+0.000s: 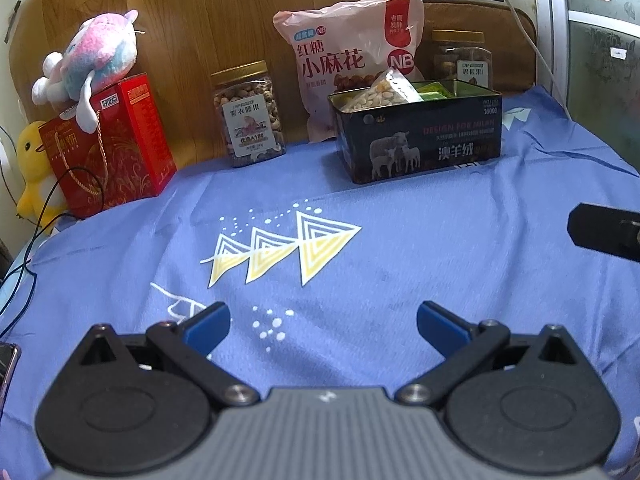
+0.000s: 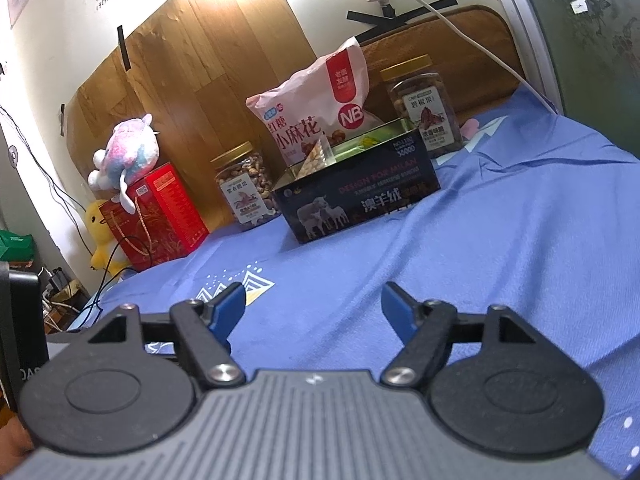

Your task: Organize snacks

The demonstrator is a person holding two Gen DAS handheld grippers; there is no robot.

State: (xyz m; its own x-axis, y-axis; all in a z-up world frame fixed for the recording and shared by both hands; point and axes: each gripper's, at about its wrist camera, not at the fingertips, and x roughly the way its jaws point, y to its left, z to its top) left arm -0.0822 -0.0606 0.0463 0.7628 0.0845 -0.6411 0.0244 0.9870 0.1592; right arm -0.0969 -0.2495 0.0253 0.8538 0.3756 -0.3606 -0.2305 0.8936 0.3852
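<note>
Open dark tin, standing on the blue sheet near the wooden board at the back; it appears to serve as the collecting box, for a clear packet of pale nuts leans inside it against the left wall, with green packets beside it. Behind the tin, touching or nearly so, a pink snack bag rests upright against the board. A gold-lidded nut jar stands to the tin's left, apart from it; a second jar stands behind its right corner. Further left, a red gift box carries a plush toy, with a yellow plush duck beside it. Left tool and right tool both hover released and empty over bare sheet, well short of the tin. Nothing obstructs the approach; the bag crowds the tin's rear edge.
</note>
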